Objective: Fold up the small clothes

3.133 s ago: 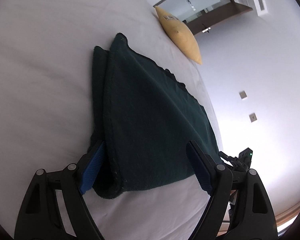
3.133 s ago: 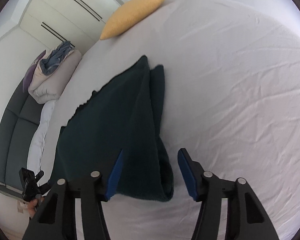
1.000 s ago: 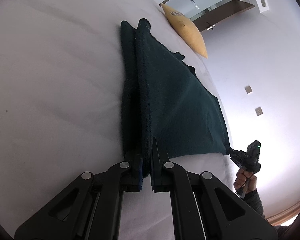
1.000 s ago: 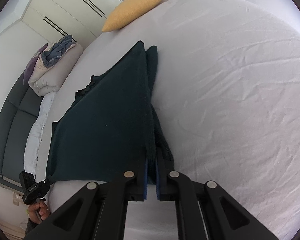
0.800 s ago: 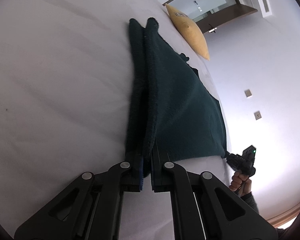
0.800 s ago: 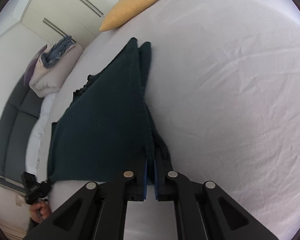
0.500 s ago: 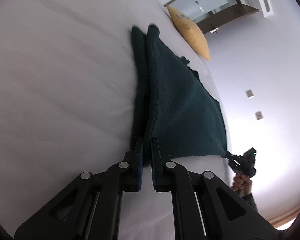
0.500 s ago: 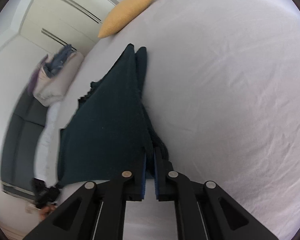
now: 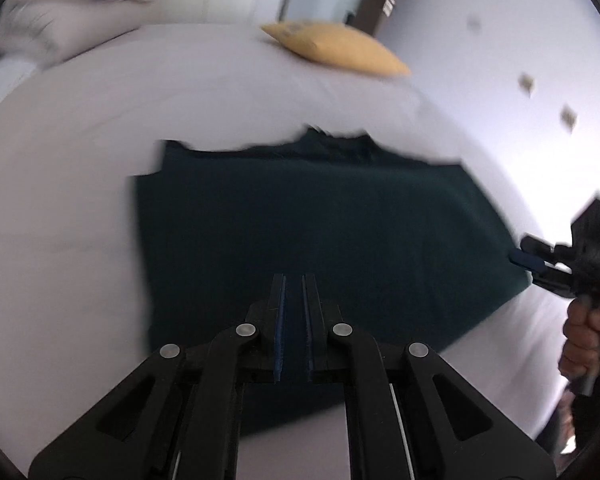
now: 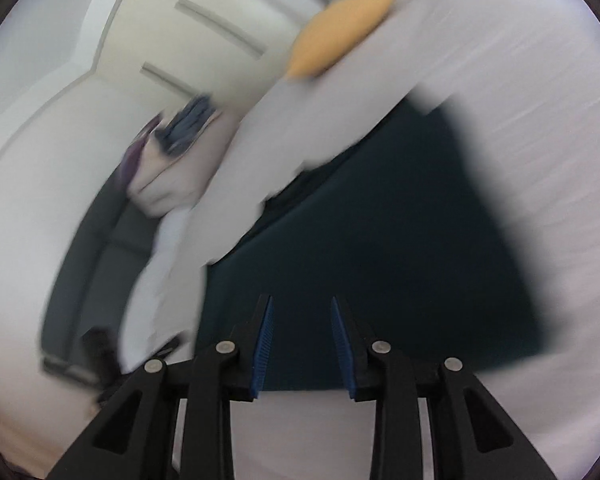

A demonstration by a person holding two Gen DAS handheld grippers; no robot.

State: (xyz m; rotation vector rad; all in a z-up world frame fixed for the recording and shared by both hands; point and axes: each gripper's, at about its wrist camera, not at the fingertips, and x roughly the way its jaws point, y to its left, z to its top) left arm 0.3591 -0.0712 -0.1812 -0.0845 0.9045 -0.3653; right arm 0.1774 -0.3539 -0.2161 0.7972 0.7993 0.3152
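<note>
A dark green cloth [image 9: 320,232] lies flat on the white bed [image 9: 68,200] as a folded rectangle. My left gripper [image 9: 294,280] hovers over its near half, jaws almost together, and nothing shows pinched between the blue pads. In the left wrist view my right gripper [image 9: 518,258] sits at the cloth's right corner, held by a hand [image 9: 584,336]. In the blurred right wrist view the right gripper [image 10: 300,308] hangs above the cloth [image 10: 400,248]. Its jaws are opening, and the pads do not press on the cloth seen behind the gap.
A yellow pillow [image 9: 336,50] lies at the far edge of the bed. A pile of folded bedding [image 10: 172,160] rests on a grey sofa [image 10: 96,264] beside the bed. White sheet surrounds the cloth on the left and far sides.
Both grippers were shut on the cloth's near edge. Both views have since swung round, the cloth now lies spread flat, and the right jaws have parted.
</note>
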